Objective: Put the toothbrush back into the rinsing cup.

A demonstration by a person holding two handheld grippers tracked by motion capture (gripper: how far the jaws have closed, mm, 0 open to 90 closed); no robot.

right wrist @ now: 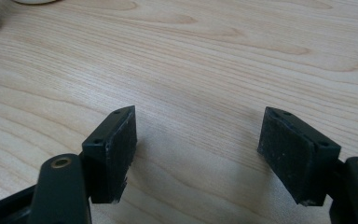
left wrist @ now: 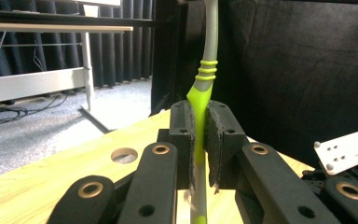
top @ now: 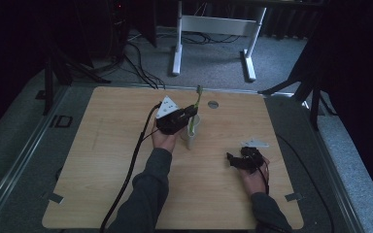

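While the left gripper [top: 190, 112] pinches a toothbrush [left wrist: 199, 100], the right gripper [right wrist: 198, 154] gapes — idle.

green-and-grey toothbrush [left wrist: 200, 93] stands upright in a white cup [top: 191, 139], mid-table.

Wood table [top: 107, 160], white cup [top: 190, 138] on it

Bare tabletop [top: 107, 160] lies open all round; a cup [top: 190, 137] stands mid-table.
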